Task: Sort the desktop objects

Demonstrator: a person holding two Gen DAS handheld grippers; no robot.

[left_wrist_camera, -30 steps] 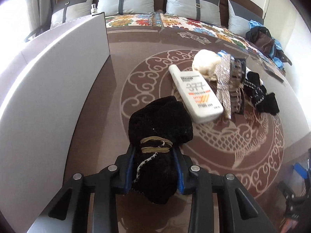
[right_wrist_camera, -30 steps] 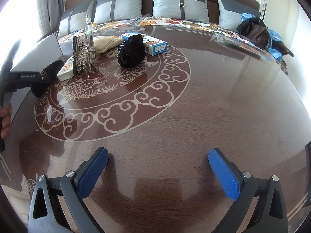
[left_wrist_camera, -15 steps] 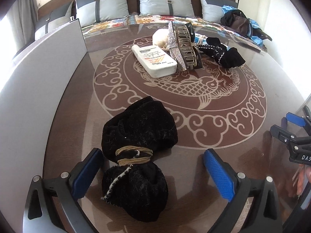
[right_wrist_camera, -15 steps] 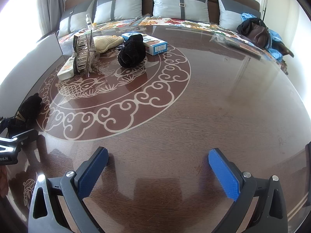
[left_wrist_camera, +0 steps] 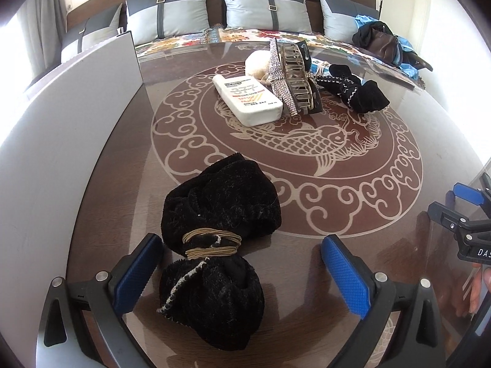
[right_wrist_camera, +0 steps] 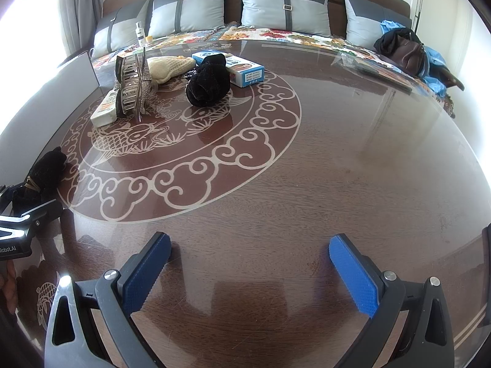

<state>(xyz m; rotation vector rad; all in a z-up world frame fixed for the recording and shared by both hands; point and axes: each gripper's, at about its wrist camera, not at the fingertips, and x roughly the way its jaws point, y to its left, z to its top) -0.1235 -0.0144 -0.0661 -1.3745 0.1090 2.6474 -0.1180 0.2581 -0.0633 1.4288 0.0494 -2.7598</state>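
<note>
A black fuzzy cloth bundle (left_wrist_camera: 221, 211) tied with tan cord lies on the glass-topped table (left_wrist_camera: 353, 159), between the blue pads of my left gripper (left_wrist_camera: 241, 240). The gripper is open and neither pad touches the bundle. In the right wrist view the same bundle (right_wrist_camera: 46, 168) sits at the far left, by the left gripper's dark body (right_wrist_camera: 24, 217). My right gripper (right_wrist_camera: 250, 239) is open over bare table with nothing between its fingers. Farther back lie a white lotion bottle (left_wrist_camera: 248, 99), a rhinestone claw clip (left_wrist_camera: 294, 82), a cream knitted item (left_wrist_camera: 257, 64), a second black cloth piece (left_wrist_camera: 356, 92) and a blue-and-white box (right_wrist_camera: 239, 67).
A tall white panel (left_wrist_camera: 76, 107) stands along the table's left edge. A bed with grey pillows (right_wrist_camera: 282, 9) runs behind the table, with a dark bag (right_wrist_camera: 405, 49) on it at the right. The right gripper's body (left_wrist_camera: 460, 224) shows at the right edge of the left wrist view.
My left gripper let go of the black bundle and opened wide about a second ago, shifting towards me along the table. The bundle now rests on the table. The right gripper has not moved.
</note>
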